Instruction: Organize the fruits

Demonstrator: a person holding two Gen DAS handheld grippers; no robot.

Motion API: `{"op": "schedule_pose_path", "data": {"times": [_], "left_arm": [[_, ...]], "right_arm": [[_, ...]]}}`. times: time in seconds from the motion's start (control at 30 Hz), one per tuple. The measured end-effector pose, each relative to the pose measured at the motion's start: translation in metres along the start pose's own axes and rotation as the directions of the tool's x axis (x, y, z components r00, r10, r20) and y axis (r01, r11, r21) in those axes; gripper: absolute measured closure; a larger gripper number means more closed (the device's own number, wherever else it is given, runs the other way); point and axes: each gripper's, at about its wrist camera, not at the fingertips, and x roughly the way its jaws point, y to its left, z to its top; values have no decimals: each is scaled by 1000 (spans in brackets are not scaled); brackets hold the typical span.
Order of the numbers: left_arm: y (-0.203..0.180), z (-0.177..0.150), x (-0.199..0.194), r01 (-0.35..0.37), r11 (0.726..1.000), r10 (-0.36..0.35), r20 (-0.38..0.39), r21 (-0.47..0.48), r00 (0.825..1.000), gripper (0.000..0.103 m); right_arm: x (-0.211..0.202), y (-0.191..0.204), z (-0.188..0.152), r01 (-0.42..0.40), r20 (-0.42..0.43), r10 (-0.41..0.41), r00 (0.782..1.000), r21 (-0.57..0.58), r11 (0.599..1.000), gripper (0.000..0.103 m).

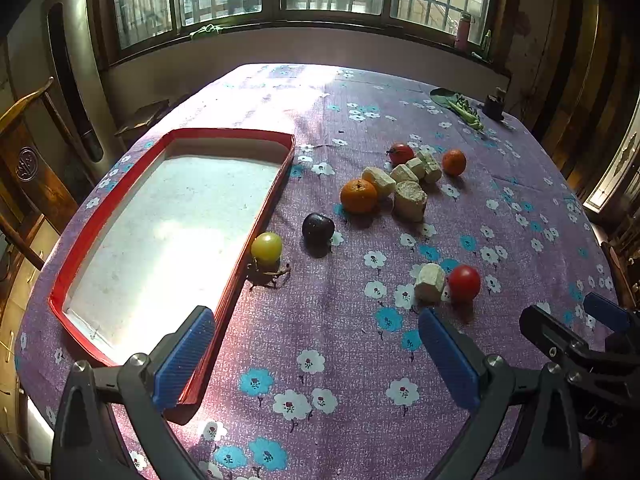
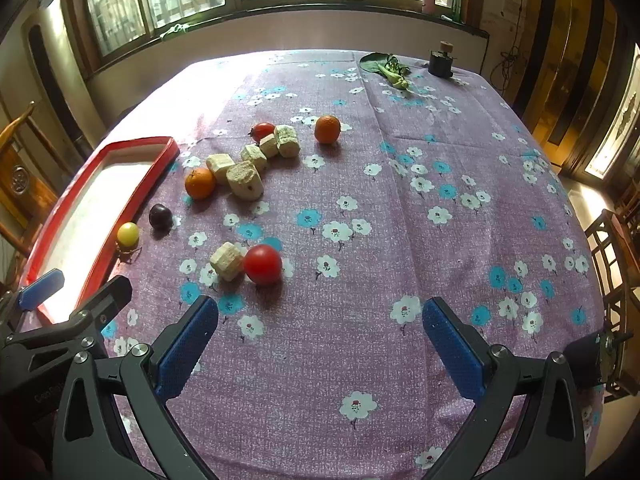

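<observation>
Left gripper fingers spread apart, nothing between them, low over the near edge of the table. Right gripper likewise spread and empty, just beside it.

Red tray along the left edge, white floor bare, no fruit in it. Its near end lies under the left gripper's left finger.

Nearest fruit: red tomato touching a pale block, close ahead of the right gripper. Yellow fruit sits against the tray's outer rim; dark plum just beside it.

Mid-table: orange touching a cluster of pale blocks; a second tomato and second orange at the cluster's far end.

Right half of the cloth is open. Far right corner: leafy greens and a dark pot.
</observation>
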Motion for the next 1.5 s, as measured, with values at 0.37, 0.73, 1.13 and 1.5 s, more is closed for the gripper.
{"op": "schedule_pose_path", "data": {"times": [0.37,0.73,1.13,1.5], "left_arm": [[-2,1,0,-2,1000,2,0,6,1000,0],[-4,7,4,-1,1000,1,2,15,1000,0],[18,3,13,-16,1000,16,-45,0,999,0],[13,-7,16,-19,997,24,-65,75,998,0]], "right_arm": [[0,-1,1,15,8,-15,1000,-8,1000,0],[6,-1,7,11,16,-10,1000,-49,999,0],[36,3,13,-92,16,97,995,-199,976,2],[77,23,17,-232,-118,205,972,-309,922,52]]}}
